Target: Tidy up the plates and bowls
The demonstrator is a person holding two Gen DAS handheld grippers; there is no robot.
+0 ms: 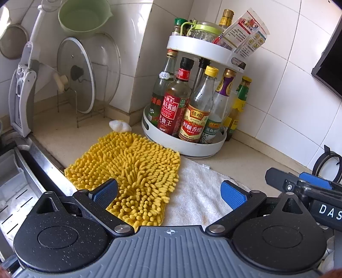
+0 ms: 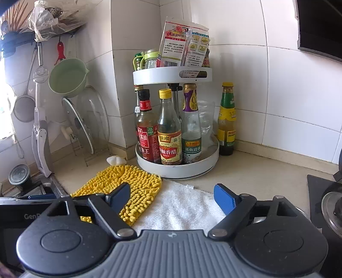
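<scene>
No plate shows in either view. A pale green bowl (image 1: 85, 17) (image 2: 67, 78) hangs high on the tiled wall above a wire rack with glass lids (image 1: 77, 74) (image 2: 85, 119). My left gripper (image 1: 170, 192) is open over a yellow chenille mat (image 1: 132, 171) and a white towel (image 1: 198, 198), with nothing between its blue pads. My right gripper (image 2: 172, 197) is open too, above the same yellow mat (image 2: 128, 186) and white towel (image 2: 181, 205), and holds nothing. The right gripper's tip (image 1: 303, 186) shows at the right edge of the left wrist view.
A white two-tier turntable (image 1: 186, 145) (image 2: 177, 169) full of sauce bottles stands in the corner. A green-capped bottle (image 2: 227, 121) stands beside it. A steel sink (image 1: 21, 181) lies left. A gas hob (image 2: 327, 203) lies right. Garlic (image 1: 119, 126) rests by the mat.
</scene>
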